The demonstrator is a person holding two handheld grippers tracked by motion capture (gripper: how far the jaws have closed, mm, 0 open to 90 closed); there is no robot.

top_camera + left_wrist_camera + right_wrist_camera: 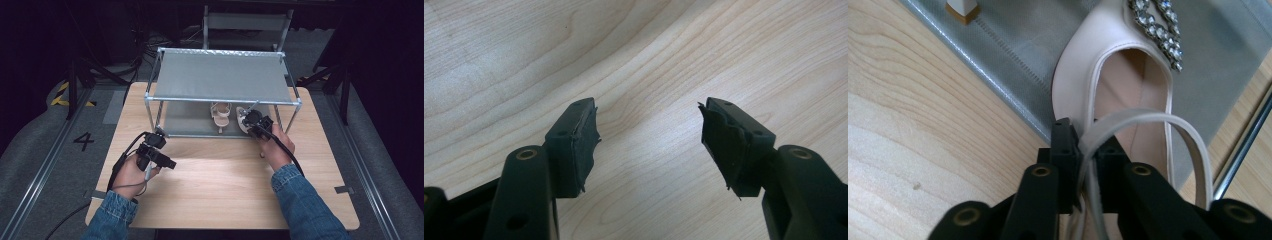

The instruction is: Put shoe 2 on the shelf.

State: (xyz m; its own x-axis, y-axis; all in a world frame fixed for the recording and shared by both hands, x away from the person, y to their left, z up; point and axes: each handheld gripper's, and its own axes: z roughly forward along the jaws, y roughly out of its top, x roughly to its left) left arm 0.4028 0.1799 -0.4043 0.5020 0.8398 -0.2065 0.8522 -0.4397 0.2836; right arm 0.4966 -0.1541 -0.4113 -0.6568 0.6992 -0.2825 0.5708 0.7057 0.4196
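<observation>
The right gripper (1087, 172) has its jaws nearly closed around the thin pale heel strap (1148, 120) of a cream slingback shoe (1078, 75), the strap running through the narrow gap between the pads; whether the pads still press on it cannot be told. The shoe, with a jewelled buckle (1158, 30) across its front, lies on the grey fabric lower shelf (1013, 45) of a metal-framed shoe rack (222, 75), close to that shelf's front edge. In the high view its mate, a second shoe (220, 114), stands just beside it on the same shelf, to its left. The left gripper (649, 145) hangs over bare wood with its jaws wide apart and nothing between them, well apart from the rack's front left corner on the wooden bench (225, 180).
</observation>
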